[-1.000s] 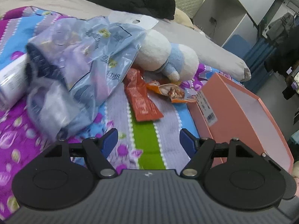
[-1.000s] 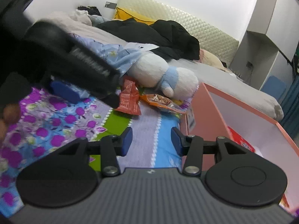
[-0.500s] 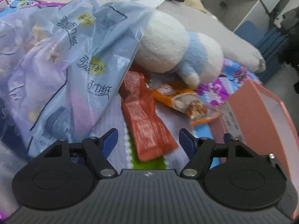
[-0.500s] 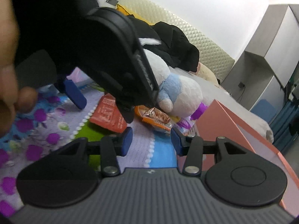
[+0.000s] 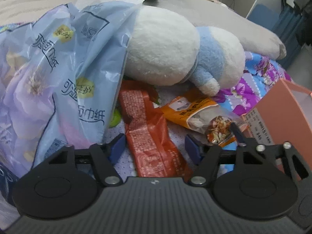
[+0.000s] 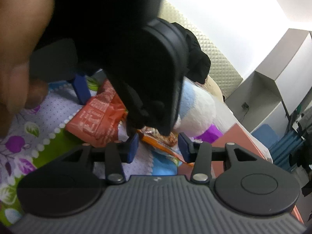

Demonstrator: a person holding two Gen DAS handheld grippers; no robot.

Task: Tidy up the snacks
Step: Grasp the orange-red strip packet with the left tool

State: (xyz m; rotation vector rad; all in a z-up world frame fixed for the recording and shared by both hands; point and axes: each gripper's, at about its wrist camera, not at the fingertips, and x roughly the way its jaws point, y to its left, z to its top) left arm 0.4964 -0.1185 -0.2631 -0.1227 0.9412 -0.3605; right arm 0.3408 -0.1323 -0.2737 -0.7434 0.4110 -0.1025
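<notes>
The long red foil snack packet (image 5: 150, 136) lay on the flowered bedspread (image 5: 253, 89) at lower centre of the left wrist view, between the closing jaws of the left gripper (image 5: 154, 146), whose pads had not yet touched it. It looked light, thin and crinkly, likely slippery; pinching across its flat middle seemed safest. Just to its right, the orange snack pouch (image 6: 159, 142) sat between the right gripper's (image 6: 158, 148) jaws, which were also closing and stood narrower, not yet pressing; it too seemed soft and light. The salmon-pink cardboard box (image 5: 282, 113) waited at the right edge, near both. Compared with a second earlier, both grippers had come much nearer the snacks, and the white-and-blue plush toy (image 5: 175, 54) loomed larger.
</notes>
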